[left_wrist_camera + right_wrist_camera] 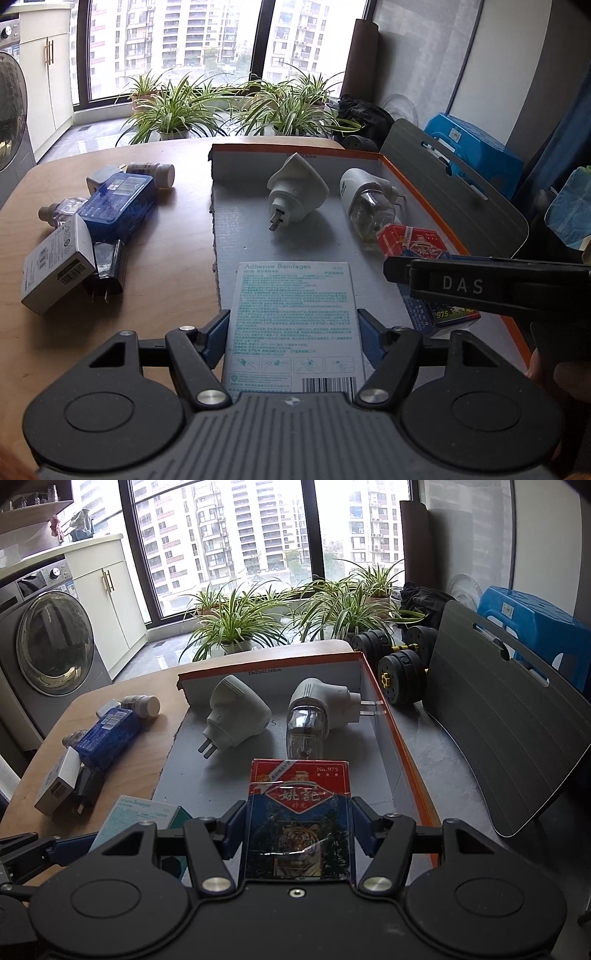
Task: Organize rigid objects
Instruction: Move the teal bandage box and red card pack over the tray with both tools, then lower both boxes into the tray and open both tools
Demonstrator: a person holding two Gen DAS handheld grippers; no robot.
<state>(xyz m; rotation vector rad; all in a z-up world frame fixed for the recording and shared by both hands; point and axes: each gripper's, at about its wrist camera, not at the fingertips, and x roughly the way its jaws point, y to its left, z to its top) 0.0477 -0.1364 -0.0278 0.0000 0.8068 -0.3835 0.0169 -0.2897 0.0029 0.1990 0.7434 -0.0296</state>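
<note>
My left gripper [293, 318] is shut on a white Adhesive Bandages box [295, 310], its blue pads pressing the box's two long sides over the near part of the tray [251, 229]. My right gripper [299, 806] is shut on a red and blue playing-card box with a tiger [299, 823], over the tray's [391, 716] right side. In the left wrist view that gripper [461, 286] comes in from the right with the card box [413, 240]. A white plug adapter [297, 192] and a plug-in repellent bottle [369, 199] lie in the tray.
On the wooden table left of the tray lie a blue box [118, 206], a pill bottle [155, 173], a small clear bottle [59, 214], a grey-white carton [55, 273] and a black charger [109, 266]. A grey lap board [498, 731] and dumbbells [399, 672] sit to the right.
</note>
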